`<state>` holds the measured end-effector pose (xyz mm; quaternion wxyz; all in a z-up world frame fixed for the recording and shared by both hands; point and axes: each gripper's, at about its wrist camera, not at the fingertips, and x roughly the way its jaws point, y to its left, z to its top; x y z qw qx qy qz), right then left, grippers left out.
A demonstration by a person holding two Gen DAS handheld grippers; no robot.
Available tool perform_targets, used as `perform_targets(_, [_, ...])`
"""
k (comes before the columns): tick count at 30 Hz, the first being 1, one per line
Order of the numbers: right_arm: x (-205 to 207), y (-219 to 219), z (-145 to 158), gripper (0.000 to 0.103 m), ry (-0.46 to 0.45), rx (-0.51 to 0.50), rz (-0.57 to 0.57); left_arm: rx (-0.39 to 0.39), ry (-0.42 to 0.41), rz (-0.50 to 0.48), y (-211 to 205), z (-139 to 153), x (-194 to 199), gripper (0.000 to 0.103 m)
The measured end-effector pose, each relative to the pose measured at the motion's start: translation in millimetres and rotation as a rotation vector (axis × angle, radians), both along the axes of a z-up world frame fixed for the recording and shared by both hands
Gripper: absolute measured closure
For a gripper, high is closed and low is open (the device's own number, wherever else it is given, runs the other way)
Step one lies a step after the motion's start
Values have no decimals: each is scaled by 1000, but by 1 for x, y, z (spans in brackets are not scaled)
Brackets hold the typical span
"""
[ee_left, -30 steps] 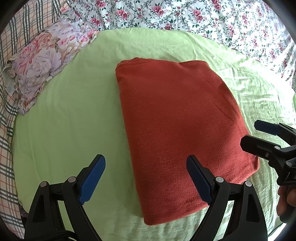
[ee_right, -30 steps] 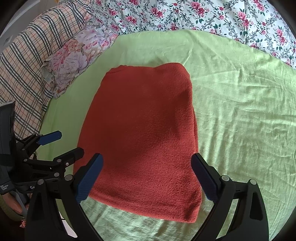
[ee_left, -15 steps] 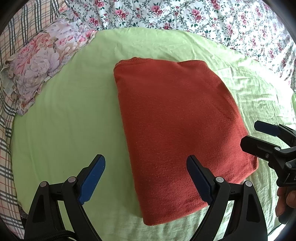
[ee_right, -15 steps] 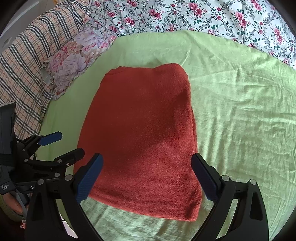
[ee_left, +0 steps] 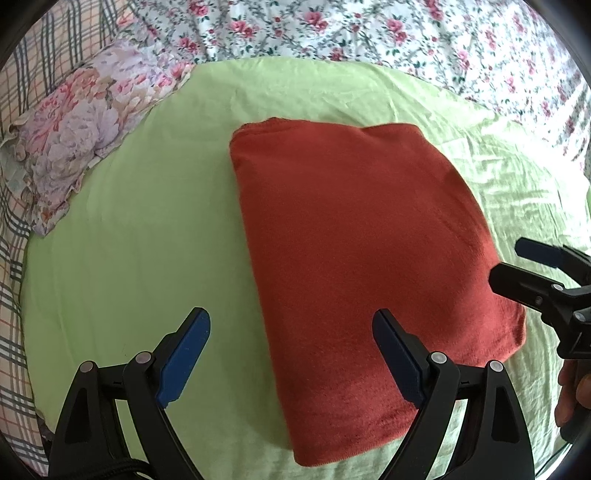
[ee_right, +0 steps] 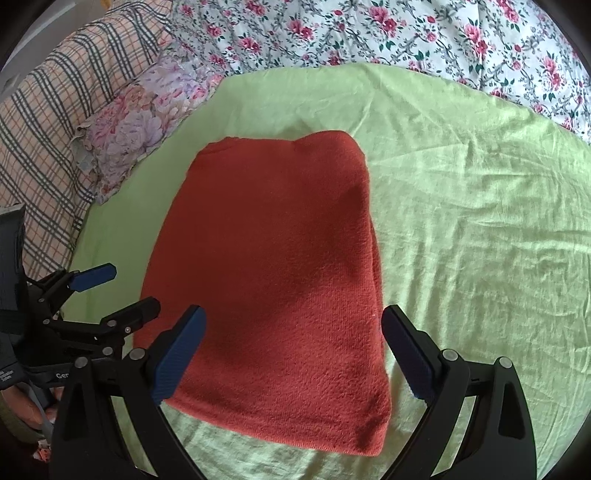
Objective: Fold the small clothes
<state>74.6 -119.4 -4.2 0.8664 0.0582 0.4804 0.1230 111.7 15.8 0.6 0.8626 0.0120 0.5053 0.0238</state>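
A rust-red knit garment [ee_left: 354, 251] lies folded into a neat rectangle on the green sheet [ee_left: 140, 236]; it also shows in the right wrist view [ee_right: 273, 280]. My left gripper [ee_left: 291, 354] is open and empty, held above the garment's near left edge. My right gripper [ee_right: 291, 350] is open and empty above the garment's near edge. Each gripper shows in the other's view: the right one [ee_left: 517, 266] by the garment's right corner, the left one [ee_right: 114, 295] by its left side.
A floral pillow [ee_left: 85, 133] lies at the far left on the green sheet, also in the right wrist view [ee_right: 140, 122]. A flowered bedspread [ee_left: 369, 29] runs along the back. A plaid blanket [ee_right: 48, 122] lies at the left.
Both views have shifted slightly, with the garment sitting a little farther away and lower in frame. The garment itself has not moved and both grippers stay open.
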Motion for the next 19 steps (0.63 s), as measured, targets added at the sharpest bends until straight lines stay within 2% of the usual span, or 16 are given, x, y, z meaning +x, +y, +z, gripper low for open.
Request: perform_targets(19, [-3, 2, -1, 7, 2, 15, -20, -37, 27, 49, 10, -4, -6, 13])
